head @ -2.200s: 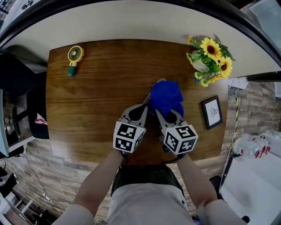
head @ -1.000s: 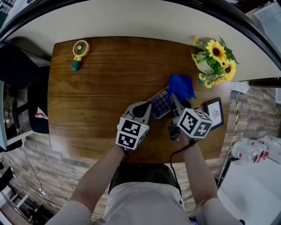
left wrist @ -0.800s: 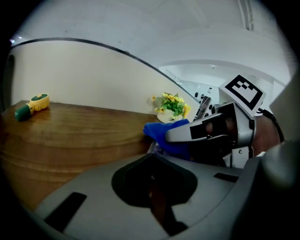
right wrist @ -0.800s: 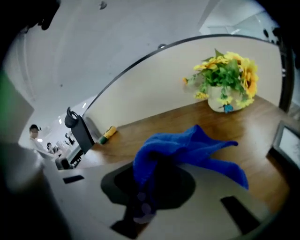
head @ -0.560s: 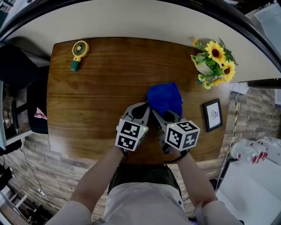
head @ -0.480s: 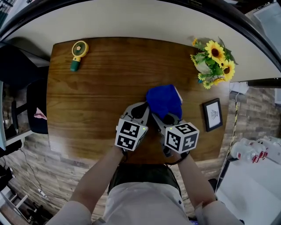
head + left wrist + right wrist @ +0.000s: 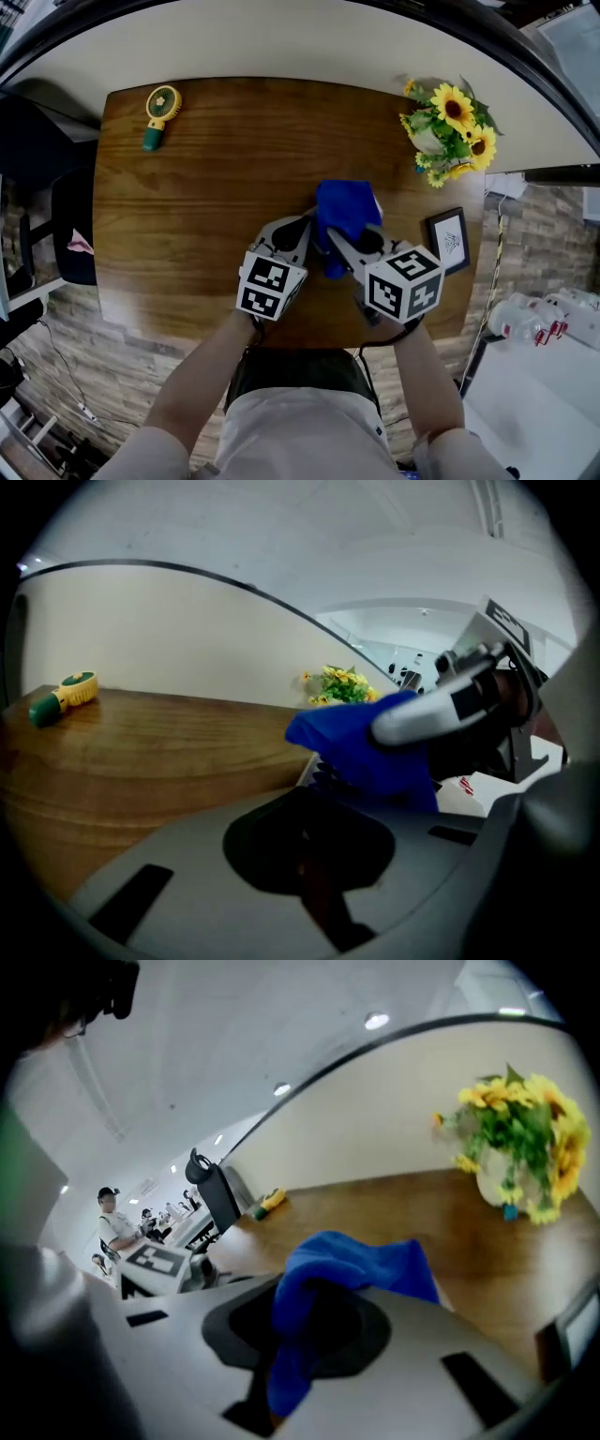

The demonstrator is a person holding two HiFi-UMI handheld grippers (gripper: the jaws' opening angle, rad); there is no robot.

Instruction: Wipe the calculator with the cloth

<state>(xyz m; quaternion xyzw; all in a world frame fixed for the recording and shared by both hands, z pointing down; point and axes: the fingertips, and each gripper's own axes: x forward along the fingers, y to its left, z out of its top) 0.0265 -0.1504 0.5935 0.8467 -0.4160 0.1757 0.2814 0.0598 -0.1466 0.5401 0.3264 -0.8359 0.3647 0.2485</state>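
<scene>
On the wooden table point(image 7: 206, 187) a blue cloth point(image 7: 347, 208) lies bunched over the calculator, which is almost wholly hidden in the head view. The left gripper view shows a few dark calculator keys point(image 7: 322, 776) poking out beneath the cloth point(image 7: 366, 747). My right gripper point(image 7: 335, 239) is shut on the cloth, and a fold point(image 7: 352, 1265) hangs out of its jaws. My left gripper point(image 7: 305, 225) sits just left of the cloth, shut on the calculator's near left edge.
A yellow and green hand fan point(image 7: 157, 114) lies at the table's far left corner. A vase of sunflowers point(image 7: 448, 131) stands at the far right, with a small black picture frame point(image 7: 448, 239) nearer along the right edge.
A second ago the cloth was swept right, baring the calculator. It has since come back left over it and now sits bunched nearer me. The left gripper has hardly moved.
</scene>
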